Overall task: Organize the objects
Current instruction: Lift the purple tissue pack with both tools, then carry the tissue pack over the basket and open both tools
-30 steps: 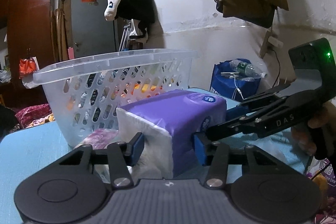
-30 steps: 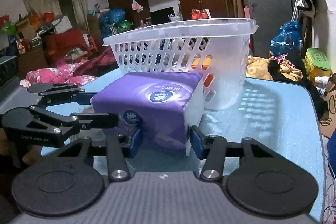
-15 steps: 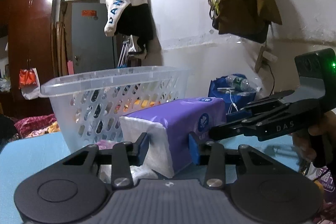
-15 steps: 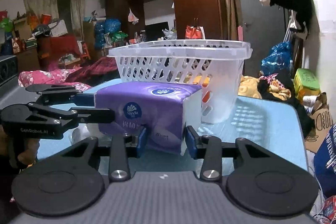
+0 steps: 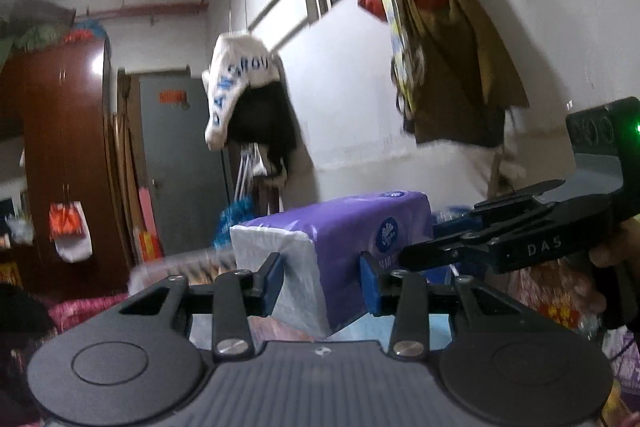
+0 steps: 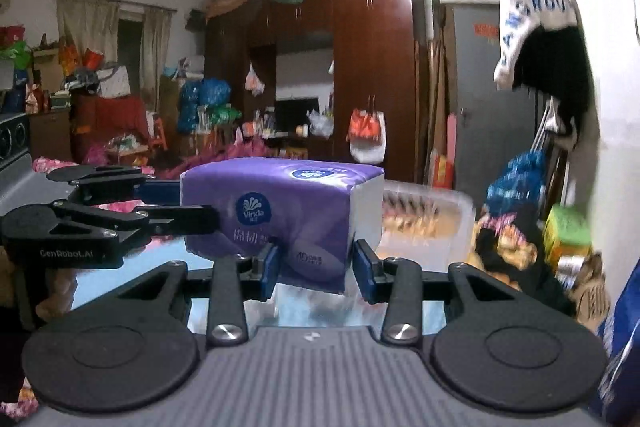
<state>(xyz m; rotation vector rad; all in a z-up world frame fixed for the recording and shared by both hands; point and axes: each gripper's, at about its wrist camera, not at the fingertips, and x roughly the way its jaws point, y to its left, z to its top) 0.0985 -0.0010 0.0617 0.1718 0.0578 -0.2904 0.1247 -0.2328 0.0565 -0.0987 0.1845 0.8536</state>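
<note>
A purple tissue pack (image 5: 344, 239) with white ends hangs in the air, held at both ends. My left gripper (image 5: 322, 279) is shut on its near white end. My right gripper (image 6: 316, 263) is shut on its other end, and the pack (image 6: 280, 207) fills the middle of the right wrist view. The right gripper (image 5: 520, 239) reaches in from the right in the left wrist view; the left gripper (image 6: 100, 223) reaches in from the left in the right wrist view. The clear plastic basket (image 6: 424, 223) lies below and behind the pack, blurred; its rim (image 5: 176, 267) shows low in the left wrist view.
The blue table top (image 6: 120, 287) is below the grippers. A white wall with hung clothes (image 5: 452, 67) is to the right. A brown wardrobe (image 6: 360, 67) and a grey door (image 5: 180, 163) stand behind. Bags and clutter (image 6: 560, 239) sit on the floor at right.
Both grippers have lifted the tissue pack well above the table. The basket has dropped from eye level to low in both views.
</note>
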